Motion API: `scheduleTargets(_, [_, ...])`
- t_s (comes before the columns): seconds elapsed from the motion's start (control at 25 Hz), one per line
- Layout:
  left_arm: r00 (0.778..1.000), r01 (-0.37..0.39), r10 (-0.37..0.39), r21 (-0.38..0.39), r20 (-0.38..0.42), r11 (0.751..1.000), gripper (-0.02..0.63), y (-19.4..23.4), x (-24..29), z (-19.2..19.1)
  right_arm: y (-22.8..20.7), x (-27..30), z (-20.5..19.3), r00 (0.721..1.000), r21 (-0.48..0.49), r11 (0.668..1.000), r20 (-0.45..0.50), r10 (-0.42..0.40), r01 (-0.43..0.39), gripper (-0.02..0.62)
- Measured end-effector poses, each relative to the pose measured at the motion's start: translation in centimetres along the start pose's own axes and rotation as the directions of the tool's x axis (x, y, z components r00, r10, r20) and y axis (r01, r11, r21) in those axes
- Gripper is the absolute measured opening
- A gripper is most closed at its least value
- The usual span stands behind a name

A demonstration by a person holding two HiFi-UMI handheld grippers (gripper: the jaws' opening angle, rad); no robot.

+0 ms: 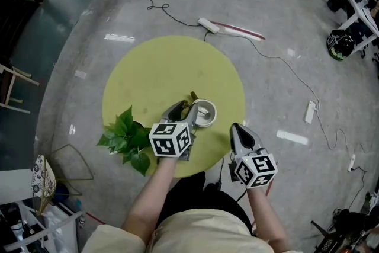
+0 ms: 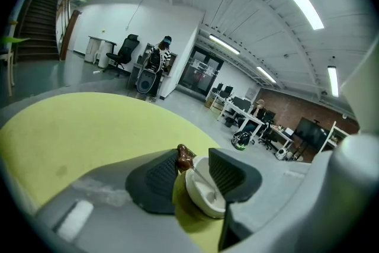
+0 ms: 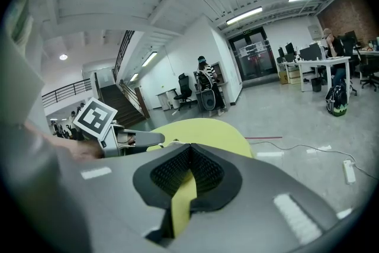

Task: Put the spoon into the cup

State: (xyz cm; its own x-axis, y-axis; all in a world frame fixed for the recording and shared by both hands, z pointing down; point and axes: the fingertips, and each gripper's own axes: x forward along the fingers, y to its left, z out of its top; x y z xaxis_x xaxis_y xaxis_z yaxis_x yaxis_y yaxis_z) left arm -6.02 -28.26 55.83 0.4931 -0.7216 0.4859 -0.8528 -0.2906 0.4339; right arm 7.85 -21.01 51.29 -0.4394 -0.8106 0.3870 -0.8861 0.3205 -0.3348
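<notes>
A white cup stands on the round yellow-green table, near its front edge. A spoon with a brown knobbed handle rests in the cup, its handle leaning over the rim. My left gripper is open, with the cup and spoon between its jaws; the pads do not press on them. The brown handle end sits close beside the left pad. My right gripper is shut on nothing and hangs over the table's front right edge, apart from the cup.
A leafy green plant stands on the table to the left of my left gripper. Cables and a power strip lie on the grey floor beyond the table. A wooden chair stands far left.
</notes>
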Motion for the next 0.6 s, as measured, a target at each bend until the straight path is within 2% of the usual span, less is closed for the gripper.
scheduleTargets(0.36, [0.999,-0.052,0.052,-0.051,0.005,0.997,0.176,1.4,-0.4,-0.4,-0.1,-0.2,-0.1,1.0,0.014,1.0,0.002,-0.005,0.005,0.0])
scheduleTargets(0.6, [0.999,-0.051,0.051,-0.082,0.001,0.995,0.181,2.0,-0.8,-1.2,0.2,-0.2,-0.3,1.0,0.014,1.0,0.008,-0.007,0.007,0.0])
